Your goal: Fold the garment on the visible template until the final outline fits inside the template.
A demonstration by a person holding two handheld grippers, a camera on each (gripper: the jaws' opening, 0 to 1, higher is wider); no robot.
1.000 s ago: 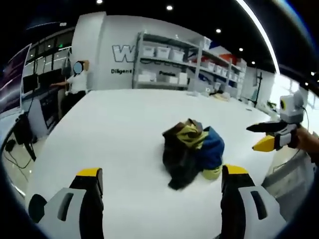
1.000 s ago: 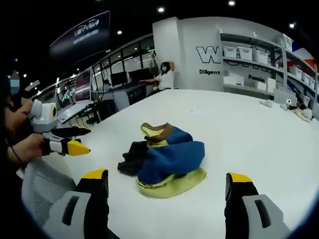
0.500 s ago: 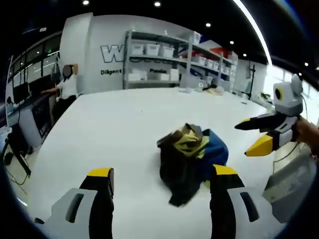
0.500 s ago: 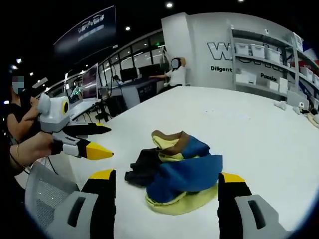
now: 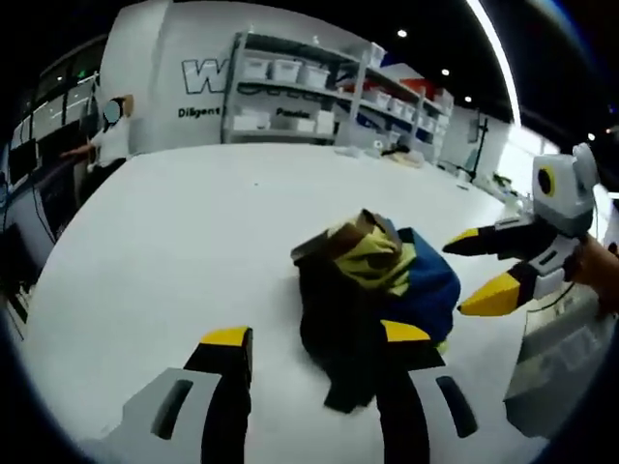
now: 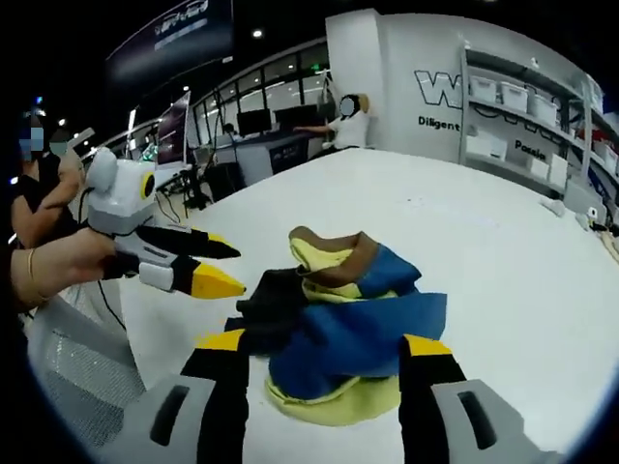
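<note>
One garment (image 5: 372, 290) lies crumpled in a heap on the white surface (image 5: 184, 232), straight ahead of both hand-held grippers and between them. It is bunched, not spread flat, so it has no clear long axis; in the left gripper view the heap is a little taller than wide, with a black tail trailing toward the left hand-held gripper (image 5: 314, 338) and the brown-edged yellow fold at the far end. Its colours are black, blue, yellow and brown.

In the right gripper view the same garment (image 6: 338, 314) sits just beyond the right hand-held gripper (image 6: 324, 343), blue and pale yellow cloth nearest it, the black part on the side toward the left hand-held gripper (image 6: 208, 266), which comes in from the left with a person's hand (image 6: 48, 271) holding it.

Both hand-held grippers stand with jaws parted and nothing between them; the cloth lies just past the tips (whether a tip touches it, I cannot tell). In the left gripper view the right hand-held gripper (image 5: 479, 271) comes in from the right, its two yellow-tipped jaws apart, close beside the blue part of the heap.

Two hand-held grippers, one garment. A shelving unit (image 5: 300, 97) with boxes stands beyond the far edge of the surface, and a person (image 6: 348, 121) stands by a desk in the background.
</note>
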